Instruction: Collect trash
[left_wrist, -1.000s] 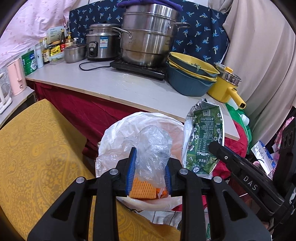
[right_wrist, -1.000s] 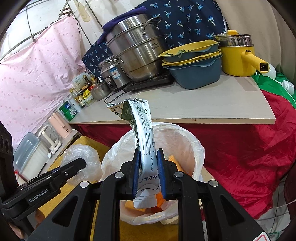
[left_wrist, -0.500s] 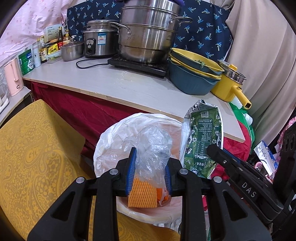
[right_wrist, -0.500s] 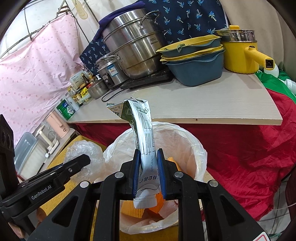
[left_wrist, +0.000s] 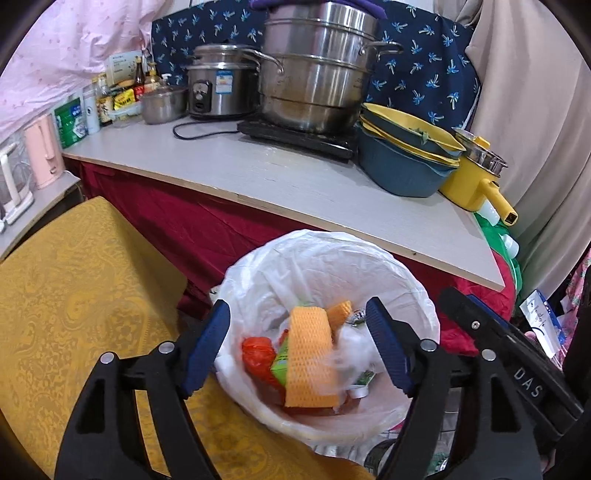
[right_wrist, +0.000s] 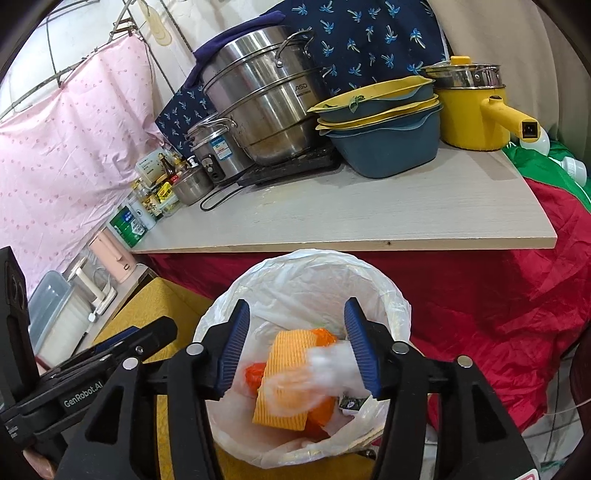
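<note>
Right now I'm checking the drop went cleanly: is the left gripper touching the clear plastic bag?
Apart. The left wrist view shows the left gripper open, its jaws just opened, and the clear plastic bag falling blurred between them into the bin.

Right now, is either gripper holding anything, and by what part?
Nothing is held. The left gripper and right gripper have just been opening; the clear plastic bag is blurred, dropping into the lined trash bin.

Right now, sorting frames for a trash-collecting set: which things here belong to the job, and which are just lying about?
Job:
- lined trash bin
- clear plastic bag dropping in
- orange foam net
- left gripper, right gripper, jaws just opened, nothing gripped

Lying about:
- steamer pot
- rice cooker
- stacked basins
- yellow pot
- pink kettle
</note>
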